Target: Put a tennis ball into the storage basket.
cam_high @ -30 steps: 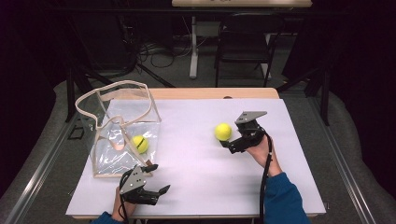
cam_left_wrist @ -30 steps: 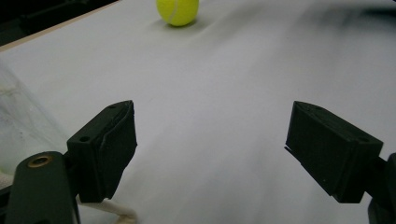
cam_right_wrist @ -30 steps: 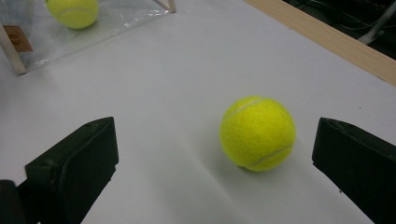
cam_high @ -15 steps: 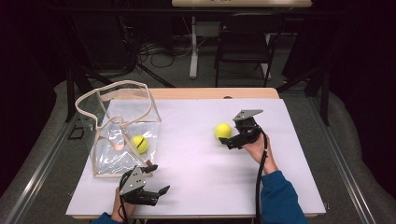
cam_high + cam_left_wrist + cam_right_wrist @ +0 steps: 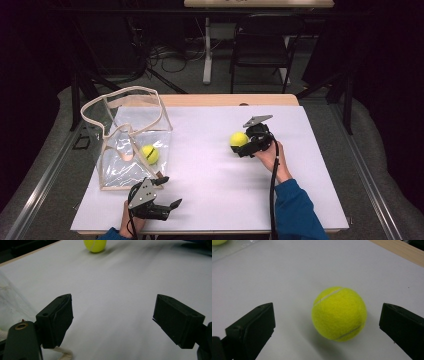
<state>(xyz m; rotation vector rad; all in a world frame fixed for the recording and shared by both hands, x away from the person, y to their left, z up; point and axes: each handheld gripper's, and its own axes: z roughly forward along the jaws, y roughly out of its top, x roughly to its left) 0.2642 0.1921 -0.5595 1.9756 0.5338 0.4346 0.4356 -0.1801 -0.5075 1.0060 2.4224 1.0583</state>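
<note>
A yellow tennis ball [image 5: 238,139] lies on the white table cover [image 5: 210,185], right of centre. My right gripper [image 5: 246,142] is open at the ball's right side. In the right gripper view the ball [image 5: 339,313] lies between the two spread jaws of the gripper [image 5: 328,315], touching neither. A second tennis ball [image 5: 149,154] rests inside a clear plastic bag [image 5: 120,125] with beige trim at the left. My left gripper [image 5: 169,192] stands open and empty near the front edge, just below the bag. In the left gripper view, the gripper [image 5: 112,315] has bare cover between its jaws.
The left gripper view has the loose ball [image 5: 95,245] far ahead and the bag's edge [image 5: 10,305] at the left. A wooden table edge [image 5: 225,100] runs along the back. A chair [image 5: 260,45] and cables stand on the floor beyond.
My right gripper has crept a little left, closer around the loose ball. The ball, the bag and my left gripper have stayed put.
</note>
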